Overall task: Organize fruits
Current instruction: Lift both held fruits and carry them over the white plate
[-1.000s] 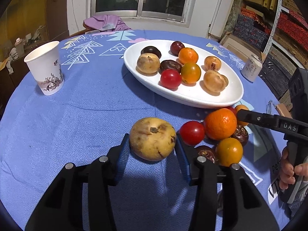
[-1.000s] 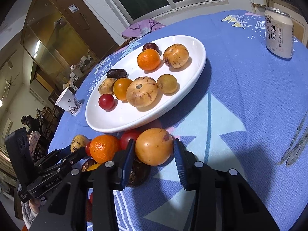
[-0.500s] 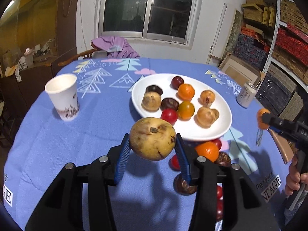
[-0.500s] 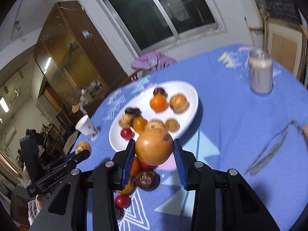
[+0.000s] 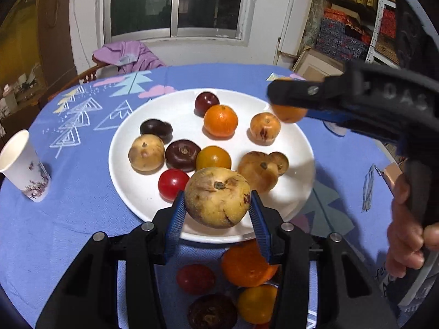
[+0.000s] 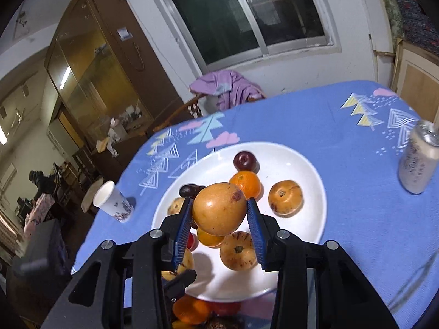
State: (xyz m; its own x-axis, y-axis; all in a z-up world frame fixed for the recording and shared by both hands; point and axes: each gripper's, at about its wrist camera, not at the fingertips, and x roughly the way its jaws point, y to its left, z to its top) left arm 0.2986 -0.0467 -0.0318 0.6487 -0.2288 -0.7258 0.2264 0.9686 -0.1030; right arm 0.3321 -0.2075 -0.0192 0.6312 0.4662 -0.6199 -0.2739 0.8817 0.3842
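Note:
My left gripper (image 5: 217, 215) is shut on a yellow-brown spotted fruit (image 5: 217, 197), held in the air over the near rim of the white plate (image 5: 129, 189). My right gripper (image 6: 219, 226) is shut on a smooth orange-yellow fruit (image 6: 219, 208) above the plate (image 6: 307, 170). In the left wrist view the right gripper (image 5: 288, 101) reaches in from the right over the plate's far side, with a hand (image 5: 406, 235) on its handle. The plate holds several fruits: orange, red, dark purple, tan. Loose fruits (image 5: 247, 266) lie on the cloth below the left gripper.
A blue patterned tablecloth (image 5: 68, 219) covers the round table. A paper cup (image 5: 23, 167) stands at the left, a drink can (image 6: 418, 161) at the right. A chair with purple cloth (image 6: 227, 87) is behind the table. Shelves with boxes (image 5: 351, 35) stand at the right.
Both grippers rose off the cloth with their fruits and moved over the plate. The right gripper now crosses the left wrist view much closer.

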